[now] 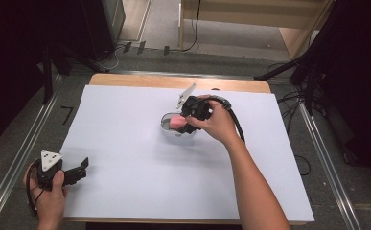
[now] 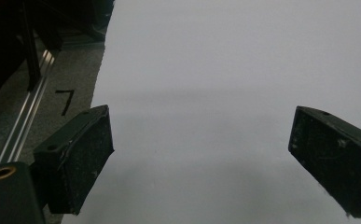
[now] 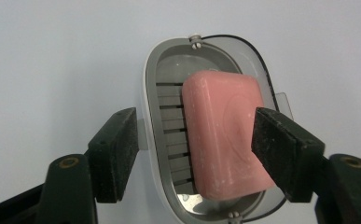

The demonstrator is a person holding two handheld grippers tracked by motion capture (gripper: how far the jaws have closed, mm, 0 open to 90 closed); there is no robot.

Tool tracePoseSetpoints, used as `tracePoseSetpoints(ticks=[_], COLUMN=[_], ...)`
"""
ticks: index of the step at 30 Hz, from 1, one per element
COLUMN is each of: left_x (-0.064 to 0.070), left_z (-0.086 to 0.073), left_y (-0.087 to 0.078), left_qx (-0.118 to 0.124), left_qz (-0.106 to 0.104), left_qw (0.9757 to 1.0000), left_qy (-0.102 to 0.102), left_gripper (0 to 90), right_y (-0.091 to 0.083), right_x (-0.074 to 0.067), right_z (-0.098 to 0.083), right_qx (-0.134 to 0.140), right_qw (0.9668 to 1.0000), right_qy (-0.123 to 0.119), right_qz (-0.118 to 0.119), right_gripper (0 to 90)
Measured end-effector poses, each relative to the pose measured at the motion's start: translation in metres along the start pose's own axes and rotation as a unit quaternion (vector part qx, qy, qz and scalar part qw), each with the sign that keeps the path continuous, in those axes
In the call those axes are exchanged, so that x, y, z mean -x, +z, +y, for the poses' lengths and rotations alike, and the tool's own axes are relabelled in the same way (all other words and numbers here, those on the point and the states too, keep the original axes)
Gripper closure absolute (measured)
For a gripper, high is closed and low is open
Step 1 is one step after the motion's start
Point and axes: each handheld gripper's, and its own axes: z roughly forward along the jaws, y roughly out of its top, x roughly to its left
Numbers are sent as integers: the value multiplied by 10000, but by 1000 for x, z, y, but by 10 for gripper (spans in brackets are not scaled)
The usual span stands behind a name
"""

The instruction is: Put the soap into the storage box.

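Note:
A pink bar of soap lies tilted in an oval white and grey soap dish with a slatted floor, near the middle of the white sheet. My right gripper hangs over the dish with its jaws apart. One pad stands outside the dish's rim, clear of the soap, and the other overlaps the soap's far edge. In the high view the soap and dish sit just left of the right gripper. My left gripper is open over the sheet's front left corner, with bare sheet between its jaws.
The sheet covers a wooden table with metal rails along both sides. A black "7" mark sits on the grey floor left of the sheet. Dark stands and cables surround the table.

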Motion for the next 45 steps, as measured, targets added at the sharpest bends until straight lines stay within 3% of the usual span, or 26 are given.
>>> tracePoseSetpoints(ticks=[10, 33, 45], left_x=[0, 0, 0], left_z=[0, 0, 0], left_y=[0, 0, 0], left_qx=[-5, 7, 12], left_qz=[4, 10, 6], left_qw=[10000, 10000, 10000], left_qy=[0, 25, 32], left_gripper=[69, 69, 69], right_y=[-7, -28, -38], right_x=[-5, -21, -33], right_z=[-17, -78, -110], right_qx=[53, 201, 362], right_qw=[9997, 9983, 9956], right_qy=[233, 538, 827], right_qz=[-15, -111, -256], right_gripper=[260, 260, 259])
